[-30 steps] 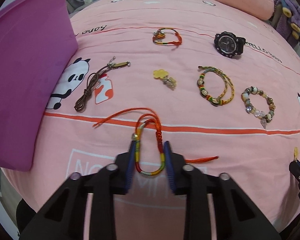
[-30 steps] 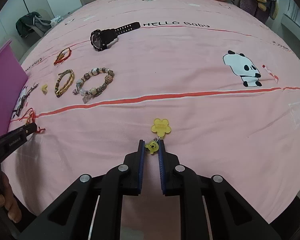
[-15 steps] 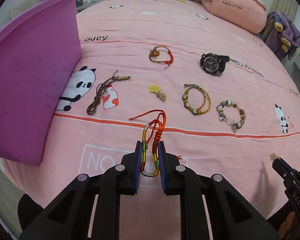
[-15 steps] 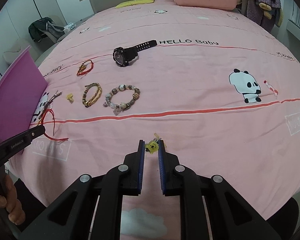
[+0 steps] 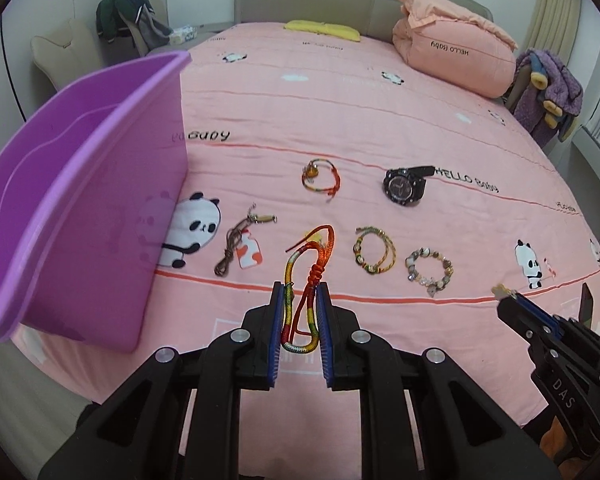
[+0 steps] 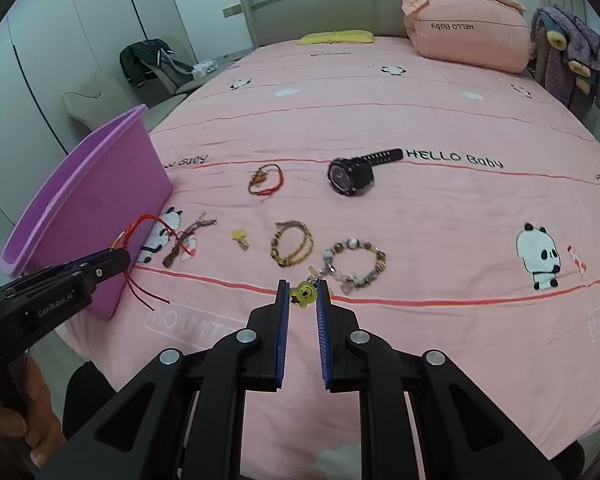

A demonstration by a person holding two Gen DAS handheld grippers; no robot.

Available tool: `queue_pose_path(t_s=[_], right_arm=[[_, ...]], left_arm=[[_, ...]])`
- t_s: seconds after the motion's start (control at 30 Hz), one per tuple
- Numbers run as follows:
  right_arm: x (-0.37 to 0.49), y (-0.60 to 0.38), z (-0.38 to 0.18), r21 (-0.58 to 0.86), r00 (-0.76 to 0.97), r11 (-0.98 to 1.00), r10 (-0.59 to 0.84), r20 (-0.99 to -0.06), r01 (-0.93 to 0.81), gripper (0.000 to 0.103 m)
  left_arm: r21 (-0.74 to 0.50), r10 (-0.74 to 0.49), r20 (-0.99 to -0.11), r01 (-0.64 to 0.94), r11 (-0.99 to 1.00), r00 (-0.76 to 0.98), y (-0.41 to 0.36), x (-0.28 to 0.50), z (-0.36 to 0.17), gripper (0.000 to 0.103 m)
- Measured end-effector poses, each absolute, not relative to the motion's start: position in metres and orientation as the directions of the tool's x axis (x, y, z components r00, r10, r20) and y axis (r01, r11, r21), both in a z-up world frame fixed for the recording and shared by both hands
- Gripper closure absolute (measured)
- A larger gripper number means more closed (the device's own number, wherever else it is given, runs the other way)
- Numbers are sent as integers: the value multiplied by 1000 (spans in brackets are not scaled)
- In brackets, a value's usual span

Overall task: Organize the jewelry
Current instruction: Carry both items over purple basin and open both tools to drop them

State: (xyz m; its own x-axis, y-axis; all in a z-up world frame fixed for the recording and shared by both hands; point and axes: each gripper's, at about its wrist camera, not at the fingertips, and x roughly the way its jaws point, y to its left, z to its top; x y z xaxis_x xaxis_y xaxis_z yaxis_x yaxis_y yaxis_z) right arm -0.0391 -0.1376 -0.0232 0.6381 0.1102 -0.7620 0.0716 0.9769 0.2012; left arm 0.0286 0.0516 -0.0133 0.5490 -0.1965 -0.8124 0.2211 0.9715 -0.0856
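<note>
My left gripper (image 5: 300, 292) is shut on a rainbow-and-red cord bracelet (image 5: 315, 274), which is lifted off the pink bedspread; its red tails dangle beside the purple bin (image 5: 100, 184) on the left. In the right wrist view the left gripper (image 6: 116, 258) hovers just in front of that purple bin (image 6: 100, 196). My right gripper (image 6: 303, 287) is shut on a small yellow bear charm (image 6: 305, 294), held above the bed near its front edge. The right gripper (image 5: 508, 300) also shows at the lower right of the left wrist view.
On the bedspread lie a black watch (image 5: 404, 188), a red cord bracelet (image 5: 320, 176), a brown cord necklace (image 5: 236, 248), a braided bangle (image 5: 374, 256), a beaded bracelet (image 5: 430, 270) and a yellow flower charm (image 6: 240, 236). A pink pillow (image 5: 456, 56) sits at the head. A hand (image 6: 28, 412) holds the left gripper.
The left jaws closed on the cord bracelet and lifted it off the bed. The right gripper rose with the bear charm. Both views now look from higher up.
</note>
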Motion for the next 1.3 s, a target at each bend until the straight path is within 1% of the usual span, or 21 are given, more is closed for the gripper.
queue_pose_path(t_s=[0.33,0.53,0.77,0.9,1.07,1.3], right_arm=[[1,-70,34,208,703,974,213,-679,-94,90],[32,-20,66,228,714,951,309,-629,-210,90],[67,49,91,239,692,907,419,-588,-347,90],[87,81,92,256,661,887,459,-593,-385,90],[105,116,82,253,618,869,483,-620,-425,90],[124,154,55,250,514,850,488,-705,-464,90]], left_arm=[[-83,-188,-752,192,978,632,97,46,40,87],[-58,-128,-717,124,991,686,145,63,70,87],[-38,-40,-701,19,999,712,205,83,85,87],[-26,13,-711,-45,999,703,238,91,80,87],[-22,55,-745,-107,994,665,268,101,62,86],[-8,83,-777,-141,990,624,287,108,34,86]])
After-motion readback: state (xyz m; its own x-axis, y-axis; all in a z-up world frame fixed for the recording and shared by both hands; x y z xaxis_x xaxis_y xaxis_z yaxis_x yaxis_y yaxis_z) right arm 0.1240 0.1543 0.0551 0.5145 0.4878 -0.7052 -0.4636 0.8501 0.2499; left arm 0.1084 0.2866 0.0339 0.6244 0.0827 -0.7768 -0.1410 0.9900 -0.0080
